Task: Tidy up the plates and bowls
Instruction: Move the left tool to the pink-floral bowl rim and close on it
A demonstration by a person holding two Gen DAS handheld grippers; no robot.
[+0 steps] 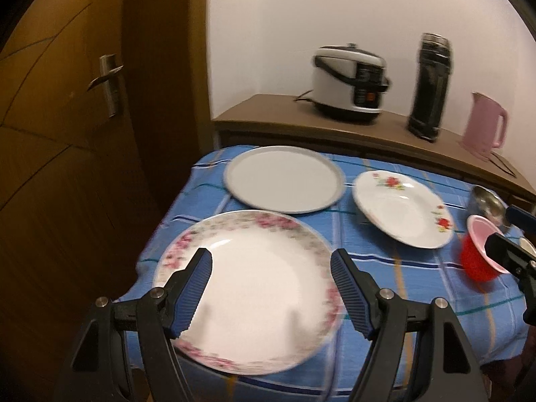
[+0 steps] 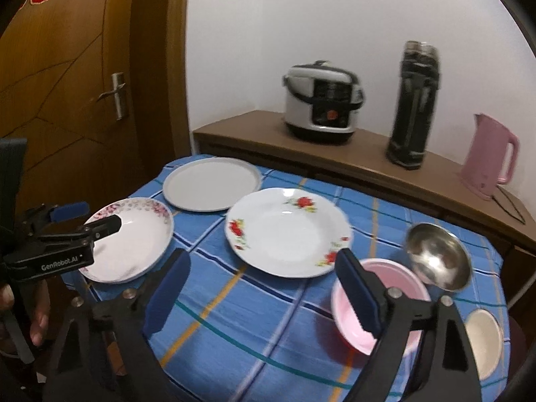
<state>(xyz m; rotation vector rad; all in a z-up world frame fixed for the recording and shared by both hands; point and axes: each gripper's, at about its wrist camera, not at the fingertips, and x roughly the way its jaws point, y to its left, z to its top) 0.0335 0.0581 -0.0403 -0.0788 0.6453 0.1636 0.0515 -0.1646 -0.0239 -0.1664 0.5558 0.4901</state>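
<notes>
My left claw (image 1: 271, 264) wide over pink-rimmed plate (image 1: 248, 301) | my right claw (image 2: 263, 268) wide, pink bowl (image 2: 348, 321) beside right finger | desk (image 2: 251, 318)

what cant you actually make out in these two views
- Left wrist view: pink-flowered plate rim pattern smeared by motion blur; its near edge hidden by the open left gripper.
- Right wrist view: pink bowl partly covered by the open right gripper.
- Small white bowl: hidden behind the gripper frame.
</notes>
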